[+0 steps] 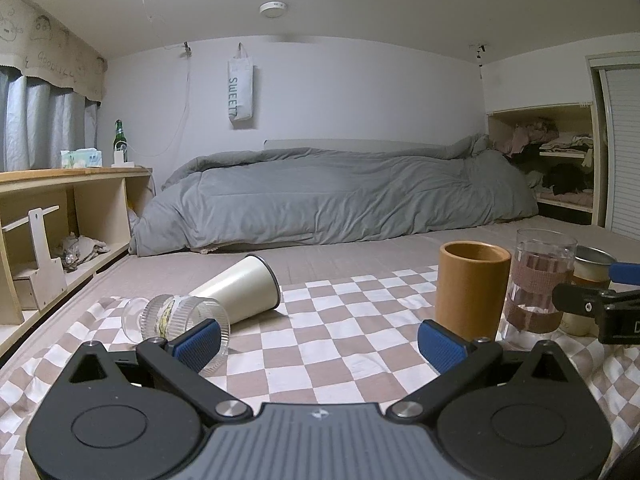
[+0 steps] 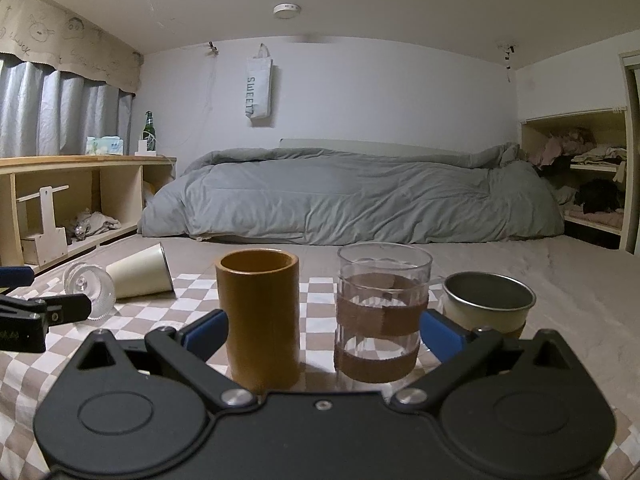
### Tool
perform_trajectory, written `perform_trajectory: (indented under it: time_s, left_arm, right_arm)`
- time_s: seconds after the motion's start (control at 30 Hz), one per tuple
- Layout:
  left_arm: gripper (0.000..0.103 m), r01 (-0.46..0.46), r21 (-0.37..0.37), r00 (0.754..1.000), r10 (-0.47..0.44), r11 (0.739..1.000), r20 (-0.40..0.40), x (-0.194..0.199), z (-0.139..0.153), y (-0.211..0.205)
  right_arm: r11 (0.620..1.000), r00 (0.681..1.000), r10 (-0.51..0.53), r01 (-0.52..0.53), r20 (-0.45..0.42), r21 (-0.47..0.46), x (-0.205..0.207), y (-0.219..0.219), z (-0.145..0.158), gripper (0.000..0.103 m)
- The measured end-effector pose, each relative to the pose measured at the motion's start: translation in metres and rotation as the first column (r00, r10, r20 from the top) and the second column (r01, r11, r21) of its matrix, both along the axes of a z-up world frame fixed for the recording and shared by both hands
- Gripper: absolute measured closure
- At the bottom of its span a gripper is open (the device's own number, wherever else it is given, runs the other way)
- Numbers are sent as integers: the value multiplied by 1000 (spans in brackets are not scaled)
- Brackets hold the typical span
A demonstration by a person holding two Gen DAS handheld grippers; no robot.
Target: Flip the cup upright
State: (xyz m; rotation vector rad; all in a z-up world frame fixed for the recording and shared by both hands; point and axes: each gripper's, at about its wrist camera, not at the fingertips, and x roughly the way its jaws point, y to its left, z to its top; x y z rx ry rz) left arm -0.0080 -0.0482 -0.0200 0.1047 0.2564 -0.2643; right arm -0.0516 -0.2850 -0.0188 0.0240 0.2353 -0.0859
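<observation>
From the left wrist, the left gripper (image 1: 320, 340) is spread wide and empty, near the ribbed glass cup (image 1: 188, 316) and the white cup (image 1: 240, 286), both lying on their sides on the checkered cloth (image 1: 320, 360), probably waiting to be turned up.

From the right wrist, the right gripper (image 2: 320, 336) is also wide and empty; the brown cup (image 2: 260, 316) and banded glass (image 2: 380, 312) stand upright before it.

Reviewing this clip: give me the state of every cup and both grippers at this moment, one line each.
White cup: on its side on the checkered cloth.
Ribbed glass: on its side, beside the white cup.
Brown cup: upright.
Banded glass: upright.
Metal cup: upright.
Left gripper: open, holding nothing.
Right gripper: open, holding nothing.
</observation>
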Motion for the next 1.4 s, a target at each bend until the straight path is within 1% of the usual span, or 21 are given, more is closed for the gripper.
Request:
perform_trajectory:
  time_s: [1.4]
  left_arm:
    - [0, -3, -3, 1000, 3, 1000, -2, -2, -2, -1]
  right_arm:
    - [1000, 1000, 8, -8, 6, -8, -2, -1, 0, 0]
